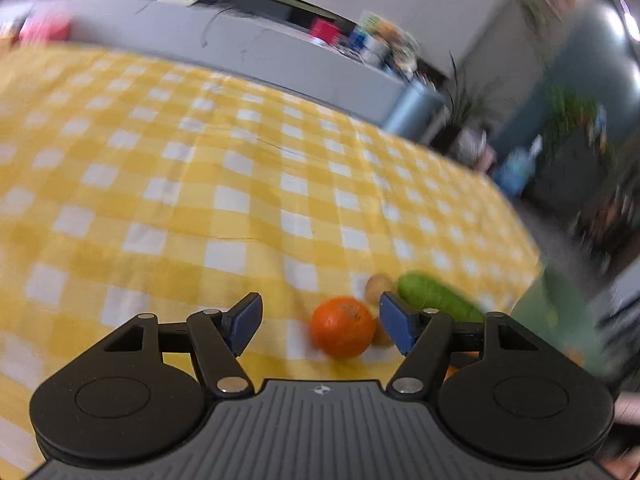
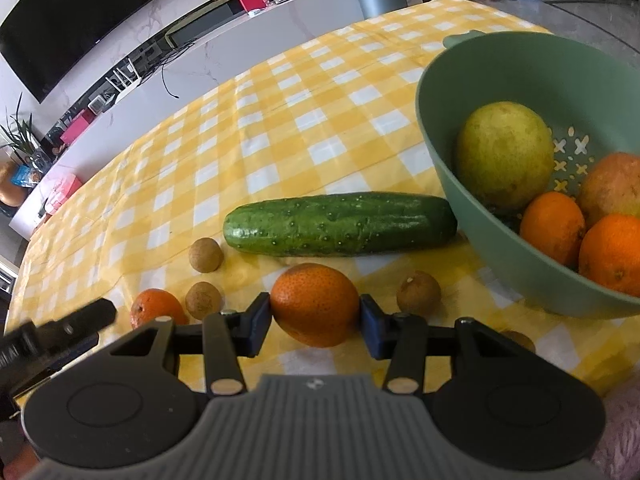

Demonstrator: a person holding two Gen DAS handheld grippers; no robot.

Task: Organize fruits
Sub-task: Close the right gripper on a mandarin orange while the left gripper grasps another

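My right tongs (image 2: pixel 315 322) grasp an orange (image 2: pixel 316 304) at lower centre; my left tongs (image 1: pixel 320 326) stand released around a smaller orange (image 1: pixel 343 333) on the surface (image 1: pixel 180 184).

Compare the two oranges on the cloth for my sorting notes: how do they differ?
The held orange sits clamped between the right gripper fingers; the small orange lies free. The held one looks larger. The small one lies farther left, near the left gripper. Both are outside the bowl.

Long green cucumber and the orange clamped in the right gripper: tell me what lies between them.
Nothing but bare yellow-checked tablecloth separates the cucumber from the gripped orange, per the right wrist view.
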